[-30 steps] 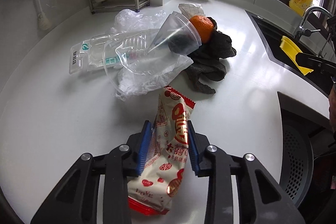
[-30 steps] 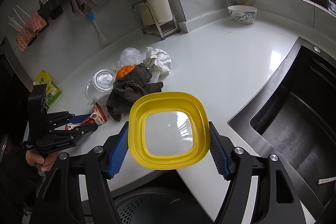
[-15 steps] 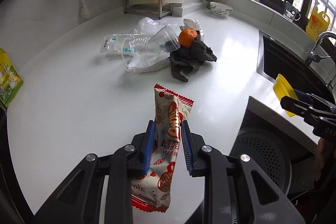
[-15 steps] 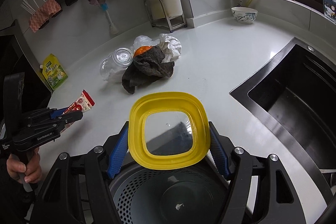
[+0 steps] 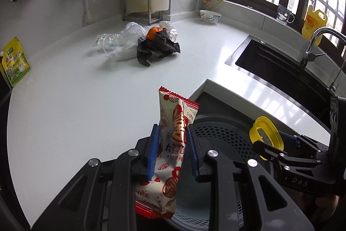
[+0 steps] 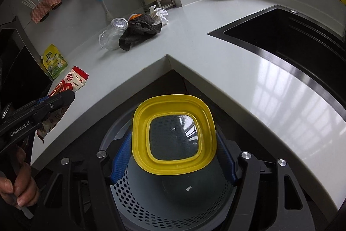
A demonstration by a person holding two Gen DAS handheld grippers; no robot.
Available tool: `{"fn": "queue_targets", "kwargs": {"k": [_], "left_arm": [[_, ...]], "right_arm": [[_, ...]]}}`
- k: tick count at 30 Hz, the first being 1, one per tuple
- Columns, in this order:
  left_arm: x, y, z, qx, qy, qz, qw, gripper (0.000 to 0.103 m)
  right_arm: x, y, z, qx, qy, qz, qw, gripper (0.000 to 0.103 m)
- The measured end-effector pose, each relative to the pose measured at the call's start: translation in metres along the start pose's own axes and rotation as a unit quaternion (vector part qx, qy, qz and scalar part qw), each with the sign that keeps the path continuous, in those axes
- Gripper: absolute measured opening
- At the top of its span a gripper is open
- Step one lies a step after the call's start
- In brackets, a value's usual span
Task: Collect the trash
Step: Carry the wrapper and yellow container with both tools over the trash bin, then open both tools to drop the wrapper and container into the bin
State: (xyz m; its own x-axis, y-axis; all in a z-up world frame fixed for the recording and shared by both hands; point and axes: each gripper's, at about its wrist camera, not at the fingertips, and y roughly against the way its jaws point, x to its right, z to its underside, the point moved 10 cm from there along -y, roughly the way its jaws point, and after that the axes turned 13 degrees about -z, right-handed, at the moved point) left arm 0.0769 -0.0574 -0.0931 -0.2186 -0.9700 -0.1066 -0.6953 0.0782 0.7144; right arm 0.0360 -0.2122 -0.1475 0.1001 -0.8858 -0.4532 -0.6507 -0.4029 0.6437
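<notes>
Right now both claws carry trash over the perforated bin that sits below the inner corner of the worktop. The left claw is pinching a red-and-cream snack wrapper upright between its blue pads, and in its own view the wrapper hangs just at the bin's near rim, partly over the worktop edge. The right claw is pressed onto a yellow-rimmed lid with a clear centre, held flat and squarely above the bin's mouth.

The step in hand looks like dropping these 2 items. The lid seems ready: spreading the right claw where it is should let it fall straight in, though a flat lid can glide sideways, so a low release would be safer. The wrapper needs more care. It is light and may cling to a pad or flutter onto the worktop, so the left claw should move further over the bin's middle before it lets go.

More trash waits on the worktop well apart from the bin: a clear plastic cup, crumpled film, a dark rag, an orange and crumpled paper, all in 1 touching heap.
</notes>
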Motion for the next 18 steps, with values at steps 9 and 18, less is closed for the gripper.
{"fn": "queue_targets", "kwargs": {"k": [9, 18], "left_arm": [[0.022, -0.021, 0.051, -0.061, 0.004, 0.016, 0.9980, 0.026], [0.024, -0.029, 0.063, -0.069, 0.003, 0.010, 0.9976, 0.031]], "right_arm": [[0.016, 0.002, 0.026, -0.011, -0.013, 0.015, 1.000, 0.068], [0.013, -0.012, 0.035, -0.025, 0.001, 0.014, 1.000, 0.068]]}}
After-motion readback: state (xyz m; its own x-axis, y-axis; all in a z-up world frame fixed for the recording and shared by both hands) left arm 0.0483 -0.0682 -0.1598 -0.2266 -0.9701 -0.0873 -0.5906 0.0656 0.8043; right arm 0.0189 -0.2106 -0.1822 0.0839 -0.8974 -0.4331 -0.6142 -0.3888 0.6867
